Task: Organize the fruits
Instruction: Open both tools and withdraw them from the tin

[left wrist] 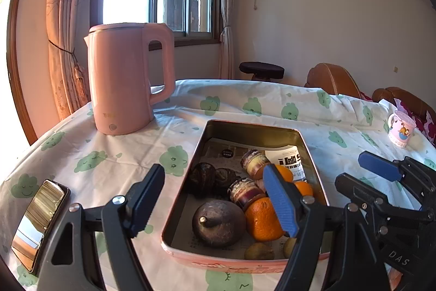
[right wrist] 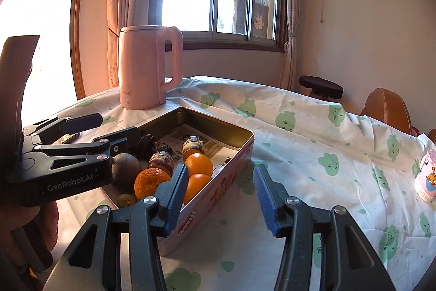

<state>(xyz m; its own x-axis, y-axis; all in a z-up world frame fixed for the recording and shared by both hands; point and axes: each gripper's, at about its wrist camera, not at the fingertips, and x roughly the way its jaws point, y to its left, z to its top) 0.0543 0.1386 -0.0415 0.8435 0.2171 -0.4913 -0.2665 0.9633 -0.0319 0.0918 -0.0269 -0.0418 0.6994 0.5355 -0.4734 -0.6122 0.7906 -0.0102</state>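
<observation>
An open pink tin (left wrist: 218, 263) lined with printed paper stands on the table. It holds three oranges (left wrist: 263, 220), a dark round fruit (left wrist: 218, 222) with a stub stem, small kiwis (left wrist: 259, 250), cut sugarcane pieces (left wrist: 244, 191) and dark wrinkled fruits (left wrist: 204, 173). My left gripper (left wrist: 214, 201) is open over the tin's near left corner, one finger outside the wall, the blue pad above the oranges. My right gripper (right wrist: 221, 198) is open astride the tin's (right wrist: 218, 192) near right corner, its left pad by an orange (right wrist: 197, 186). Neither holds anything.
A pink kettle (left wrist: 128, 78) stands behind the tin at the left. A shiny phone (left wrist: 38, 220) lies at the near left edge of the table. At the far right stands a pink mug (right wrist: 426, 179). Brown chairs (left wrist: 332, 81) and a dark stool (right wrist: 320, 86) stand beyond the table.
</observation>
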